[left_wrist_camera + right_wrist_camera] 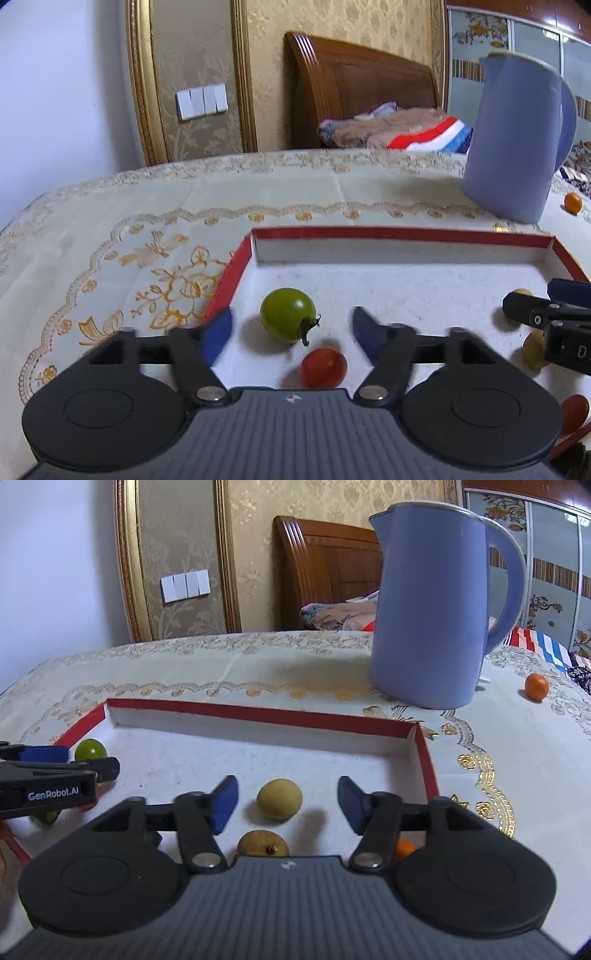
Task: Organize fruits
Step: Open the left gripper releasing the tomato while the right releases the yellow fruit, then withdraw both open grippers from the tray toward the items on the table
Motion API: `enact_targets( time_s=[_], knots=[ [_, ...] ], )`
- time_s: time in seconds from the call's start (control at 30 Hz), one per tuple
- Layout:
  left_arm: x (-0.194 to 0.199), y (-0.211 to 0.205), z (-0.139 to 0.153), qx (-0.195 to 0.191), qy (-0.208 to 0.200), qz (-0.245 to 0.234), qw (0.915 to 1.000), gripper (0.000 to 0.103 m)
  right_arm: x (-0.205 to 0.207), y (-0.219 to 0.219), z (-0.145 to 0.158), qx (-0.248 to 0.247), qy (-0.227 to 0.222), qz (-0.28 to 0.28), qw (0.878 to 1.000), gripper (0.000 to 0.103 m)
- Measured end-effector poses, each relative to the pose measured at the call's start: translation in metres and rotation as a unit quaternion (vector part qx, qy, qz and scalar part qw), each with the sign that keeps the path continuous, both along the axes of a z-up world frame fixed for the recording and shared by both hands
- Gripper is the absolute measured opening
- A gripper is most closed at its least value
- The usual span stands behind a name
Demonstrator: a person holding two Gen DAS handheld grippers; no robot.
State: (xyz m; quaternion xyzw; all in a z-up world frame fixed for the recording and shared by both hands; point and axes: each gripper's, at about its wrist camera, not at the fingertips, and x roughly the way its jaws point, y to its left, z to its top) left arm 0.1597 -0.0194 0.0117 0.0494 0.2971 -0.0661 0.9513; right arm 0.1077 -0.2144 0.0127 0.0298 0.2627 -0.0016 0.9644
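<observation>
The left gripper (pixel 291 332) hangs over a shallow red-edged box (pixel 402 234) on a table with a cream, gold-patterned cloth (pixel 110 236). Its blue-padded jaws stand apart, touching nothing. A green tomato (pixel 288 314) lies between them on the white box floor, and a red tomato (pixel 323 367) sits just nearer, beside it. At the right edge the right gripper (pixel 546 317) reaches in over two yellowish fruits (pixel 533 349). Beyond the box to the far right stands a blue kettle (pixel 517 140), with a small orange fruit (pixel 573 203) near it.
</observation>
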Motion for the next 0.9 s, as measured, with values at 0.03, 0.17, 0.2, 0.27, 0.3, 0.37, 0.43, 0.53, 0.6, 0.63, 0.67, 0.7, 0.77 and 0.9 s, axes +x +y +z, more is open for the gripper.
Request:
enact_targets(
  time_s=[0.03,0.17,0.2,0.27,0.3,0.37,0.43,0.53,0.6,0.63,0.67,0.7,0.77,0.9],
  knots=[
    [-0.001,0.000,0.001,-0.002,-0.007,-0.001,1.0000,0.076,0.000,0.000,0.000,0.000,-0.001,-0.001,1.000,0.059],
    [-0.002,0.002,0.002,-0.010,-0.007,0.000,0.9999,0.077,0.000,0.000,0.000,0.001,-0.001,-0.003,1.000,0.060],
    [-0.002,0.002,0.001,-0.008,-0.005,0.001,1.0000,0.077,0.000,-0.001,-0.001,0.002,-0.001,-0.004,1.000,0.063],
    [-0.002,0.002,0.001,-0.006,-0.005,-0.002,1.0000,0.077,-0.002,-0.002,-0.001,0.003,-0.005,-0.010,1.000,0.067],
    [-0.002,0.002,0.001,-0.007,-0.006,-0.002,1.0000,0.077,-0.002,-0.003,-0.001,0.003,-0.007,-0.012,1.000,0.068],
    [-0.006,0.003,0.003,-0.008,-0.014,-0.001,0.9999,0.077,-0.005,-0.003,0.000,0.004,-0.014,-0.012,1.000,0.075],
    [-0.011,0.005,0.006,-0.014,-0.025,-0.001,0.9996,0.077,-0.007,-0.004,0.000,0.005,-0.023,-0.016,1.000,0.083],
    [-0.021,0.011,0.010,-0.023,-0.041,-0.001,0.9989,0.077,-0.010,-0.005,0.000,0.009,-0.029,-0.018,0.999,0.087],
    [-0.028,0.015,0.012,-0.031,-0.049,0.003,0.9983,0.077,-0.012,-0.008,0.000,0.013,-0.035,-0.024,0.999,0.090],
    [-0.031,0.017,0.012,-0.036,-0.053,0.007,0.9979,0.077,-0.014,-0.009,0.001,0.016,-0.039,-0.024,0.999,0.090],
    [-0.035,0.021,0.012,-0.043,-0.055,0.009,0.9975,0.077,-0.016,-0.010,0.001,0.019,-0.043,-0.024,0.999,0.090],
    [-0.038,0.025,0.012,-0.052,-0.056,0.009,0.9971,0.077,-0.019,-0.011,0.002,0.024,-0.049,-0.025,0.998,0.091],
    [-0.045,0.032,0.013,-0.067,-0.053,0.009,0.9963,0.077,-0.025,-0.013,0.004,0.030,-0.056,-0.025,0.998,0.091],
    [-0.064,0.042,0.014,-0.076,-0.063,0.014,0.9950,0.077,-0.035,-0.015,0.005,0.036,-0.065,-0.027,0.997,0.091]
  ],
)
